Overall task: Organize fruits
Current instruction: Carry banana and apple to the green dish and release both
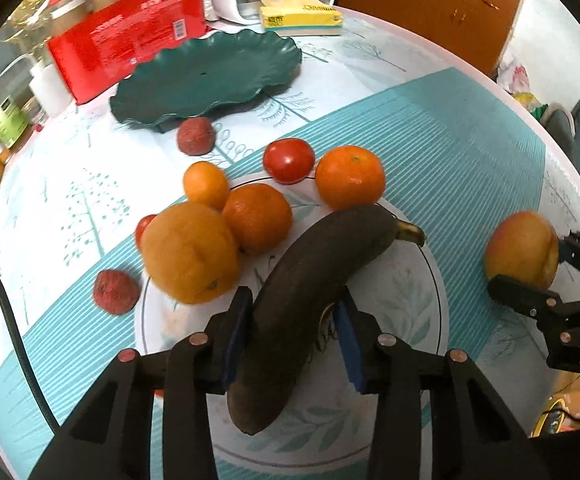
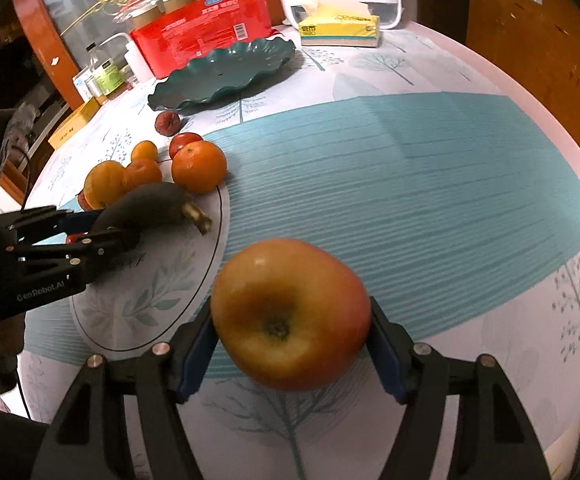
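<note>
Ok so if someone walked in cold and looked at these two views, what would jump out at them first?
Probably the blackened banana, gripped between the left gripper fingers over the white leaf-print plate. Next, the big red-yellow apple filling the right wrist view, clamped in the right gripper above the tablecloth. Behind them, a cluster of oranges sits by the plate's far edge, with an empty dark green dish further back.

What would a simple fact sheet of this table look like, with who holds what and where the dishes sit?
left gripper: shut on the blackened overripe banana
right gripper: shut on the red-yellow apple
white leaf-print plate: beneath the banana, near side of table
loose fruit: large orange, three smaller oranges, tomatoes, two rough red lychees, clustered at the plate's far edge
dark green wavy-rimmed dish: far side, nothing in it
behind dish: red box, yellow tissue pack
</note>
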Tool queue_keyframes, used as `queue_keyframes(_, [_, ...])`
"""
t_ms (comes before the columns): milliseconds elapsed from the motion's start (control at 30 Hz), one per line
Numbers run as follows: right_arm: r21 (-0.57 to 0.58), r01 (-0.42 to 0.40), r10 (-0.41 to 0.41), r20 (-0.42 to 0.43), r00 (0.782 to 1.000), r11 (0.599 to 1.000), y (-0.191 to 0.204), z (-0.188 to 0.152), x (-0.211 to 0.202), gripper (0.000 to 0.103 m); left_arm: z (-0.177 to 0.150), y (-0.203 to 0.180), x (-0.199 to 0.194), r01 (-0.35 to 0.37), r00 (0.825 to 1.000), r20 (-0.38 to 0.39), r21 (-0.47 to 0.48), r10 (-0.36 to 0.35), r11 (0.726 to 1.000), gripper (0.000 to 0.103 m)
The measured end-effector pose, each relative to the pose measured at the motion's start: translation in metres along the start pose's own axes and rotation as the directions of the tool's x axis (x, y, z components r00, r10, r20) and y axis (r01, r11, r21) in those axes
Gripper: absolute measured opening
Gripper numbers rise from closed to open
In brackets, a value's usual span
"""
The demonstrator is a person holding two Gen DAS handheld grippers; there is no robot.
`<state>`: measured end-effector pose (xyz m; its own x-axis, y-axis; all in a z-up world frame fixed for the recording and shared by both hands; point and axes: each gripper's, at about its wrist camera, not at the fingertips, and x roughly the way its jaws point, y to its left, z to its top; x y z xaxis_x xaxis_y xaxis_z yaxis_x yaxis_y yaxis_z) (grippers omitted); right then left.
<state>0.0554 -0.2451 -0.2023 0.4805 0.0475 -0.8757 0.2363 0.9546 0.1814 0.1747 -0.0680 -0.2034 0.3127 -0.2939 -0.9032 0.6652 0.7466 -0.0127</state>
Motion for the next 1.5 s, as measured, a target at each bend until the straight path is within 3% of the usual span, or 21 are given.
queue_keyframes(300, [0.039, 0.003, -0.005, 0.032, 0.999, 0.999, 0.014, -0.009, -0.015, 0.069, 0.004, 0.003, -0.043, 0.028, 0.995, 0.097, -0.025, -0.026, 0.999, 0.040])
queue_keyframes(533, [0.001, -0.005, 0.005, 0.064, 0.998, 1.000, 0.027, 0.005, -0.034, 0.069, 0.014, 0.010, -0.068, 0.043, 0.992, 0.123, -0.046, -0.037, 0.998, 0.040])
queue_keyframes(700, [-0.059, -0.030, 0.035, 0.088, 0.995, 0.998, 0.034, 0.035, -0.043, 0.069, 0.033, 0.024, -0.085, 0.038, 0.986, 0.165, -0.110, -0.019, 0.993, 0.040])
queue_keyframes(967, [-0.174, -0.078, 0.102, 0.135, 0.986, 0.982, 0.041, 0.109, -0.042, 0.069, 0.081, 0.049, -0.094, -0.024, 0.971, 0.226, -0.221, 0.075, 0.975, 0.040])
queue_keyframes(1167, [-0.234, -0.108, 0.148, 0.160, 0.976, 0.966, 0.042, 0.168, -0.027, 0.069, 0.123, 0.072, -0.088, -0.061, 0.957, 0.254, -0.297, 0.140, 0.953, 0.040])
queue_keyframes(1500, [-0.297, -0.172, 0.225, 0.156, 0.962, 0.939, 0.042, 0.238, 0.016, 0.069, 0.182, 0.110, -0.052, -0.105, 0.935, 0.265, -0.426, 0.235, 0.899, 0.040])
